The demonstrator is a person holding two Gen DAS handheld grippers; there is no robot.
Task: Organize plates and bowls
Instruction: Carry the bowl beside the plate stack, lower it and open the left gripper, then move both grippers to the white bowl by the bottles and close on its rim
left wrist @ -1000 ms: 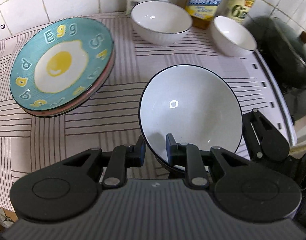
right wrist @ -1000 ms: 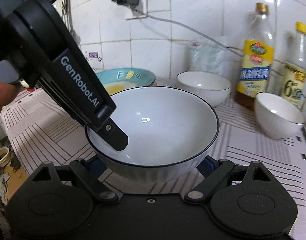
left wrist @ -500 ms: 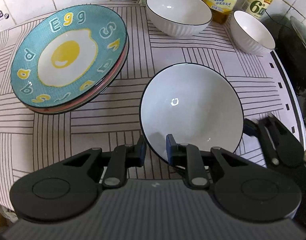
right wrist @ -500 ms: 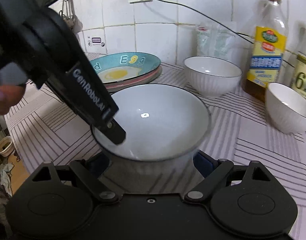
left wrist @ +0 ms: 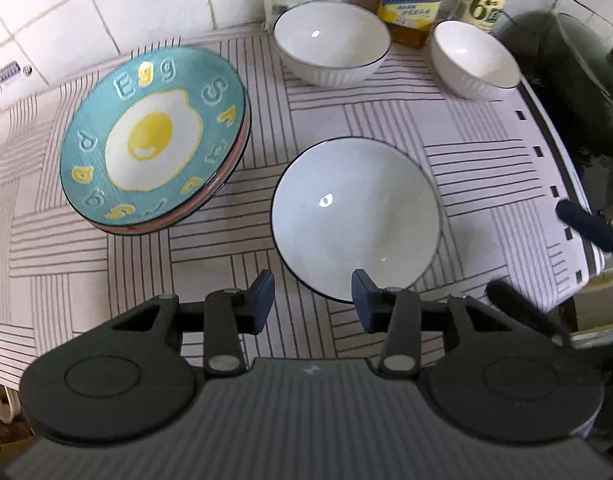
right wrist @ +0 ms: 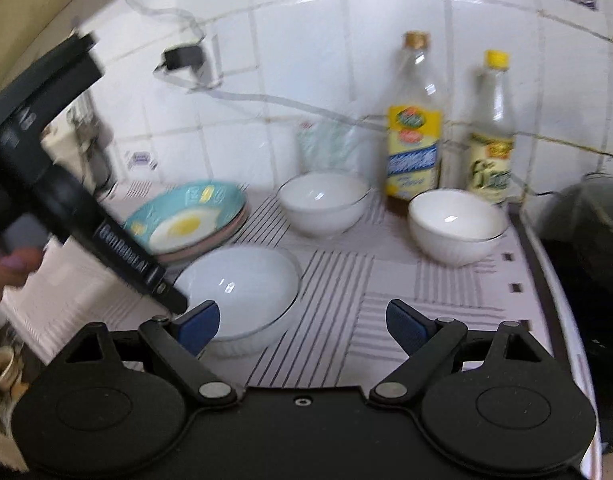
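Both grippers standing open, nothing gripped.

Left gripper (left wrist: 312, 294) is hovering at the near rim of the wide bowl (left wrist: 356, 222), jaws spread, right pad just over the rim. The bowl is sitting on the striped cloth (left wrist: 346, 128), right of the egg plate stack (left wrist: 154, 140). Right gripper (right wrist: 302, 322) is hanging beside it, jaws wide.

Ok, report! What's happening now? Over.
Left gripper open, right gripper open, both empty. Big bowl on the cloth, beside the plates. Two bowls unstacked behind. Nothing blocking.
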